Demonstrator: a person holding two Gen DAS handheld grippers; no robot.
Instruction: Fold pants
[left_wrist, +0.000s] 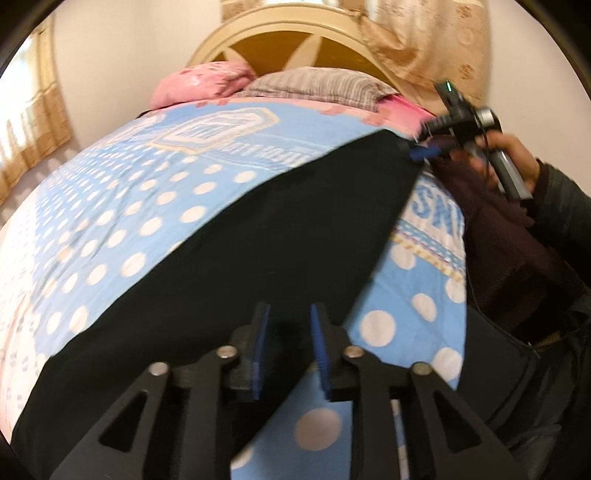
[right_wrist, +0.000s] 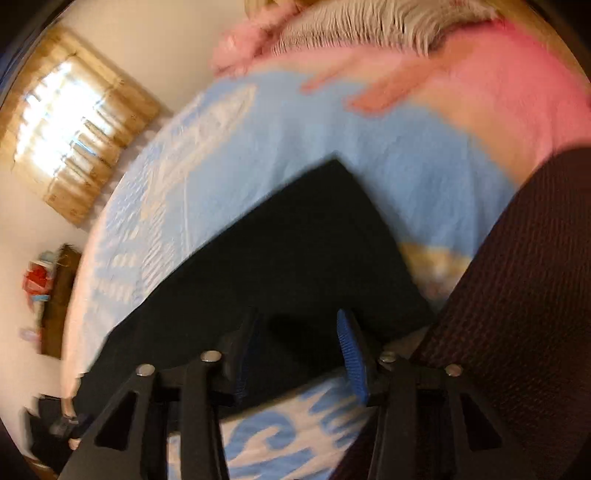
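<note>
Black pants lie stretched flat across a blue polka-dot bedspread. My left gripper is open, its blue-padded fingers hovering over the near end of the pants. In the left wrist view my right gripper sits at the far corner of the pants, held by a hand. In the right wrist view the right gripper is open over the black pants, whose far corner points away. The right view is blurred.
Pink pillow and striped pillow lie at the wooden headboard. Curtained window is at the left. The person's dark sleeve fills the right side. A small shelf with objects stands by the wall.
</note>
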